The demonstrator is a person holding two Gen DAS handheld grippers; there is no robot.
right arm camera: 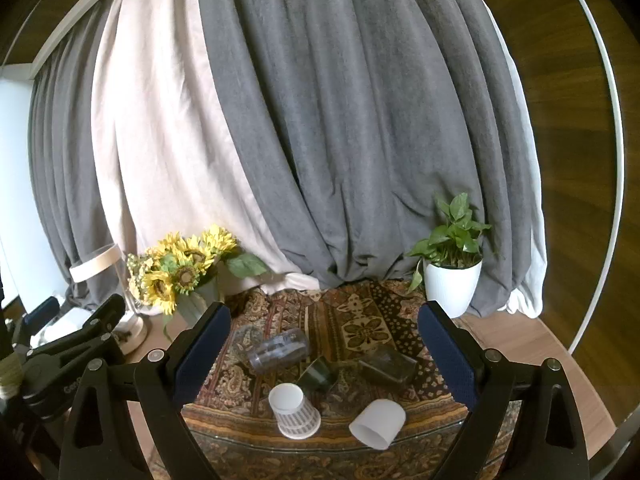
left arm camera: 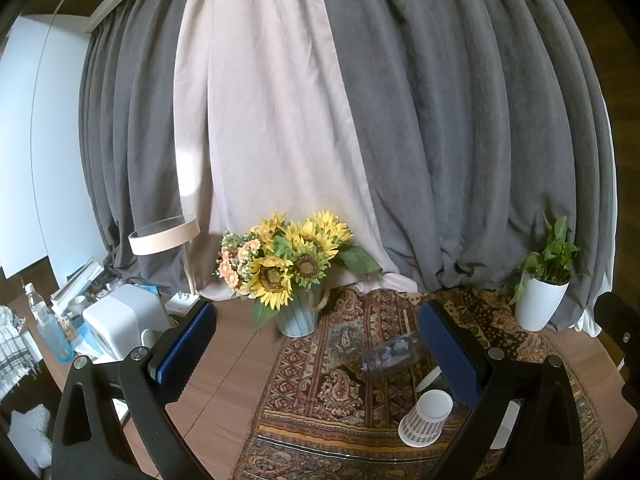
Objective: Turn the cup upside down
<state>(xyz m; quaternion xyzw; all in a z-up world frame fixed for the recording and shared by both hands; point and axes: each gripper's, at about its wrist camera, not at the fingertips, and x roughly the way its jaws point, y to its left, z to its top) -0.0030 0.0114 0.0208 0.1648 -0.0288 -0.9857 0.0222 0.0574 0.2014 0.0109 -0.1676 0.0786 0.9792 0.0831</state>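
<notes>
A white paper cup with a grey dotted pattern (right arm camera: pixel 295 411) stands upside down on the patterned rug (right arm camera: pixel 360 320); it also shows in the left wrist view (left arm camera: pixel 426 418). A plain white cup (right arm camera: pixel 378 423) lies on its side to its right. A clear plastic cup (right arm camera: pixel 278 350) lies on its side behind, also in the left wrist view (left arm camera: pixel 394 354). A dark green cup (right arm camera: pixel 318 374) and a dark glass cup (right arm camera: pixel 388 366) lie tipped. My right gripper (right arm camera: pixel 324 354) is open and empty above the cups. My left gripper (left arm camera: pixel 318 346) is open and empty.
A sunflower bouquet in a pale pot (left arm camera: pixel 288 272) stands at the back left. A green plant in a white pot (right arm camera: pixel 452 276) stands at the back right. Grey and beige curtains hang behind. A white appliance (left arm camera: pixel 120 320) and bottles sit at the far left.
</notes>
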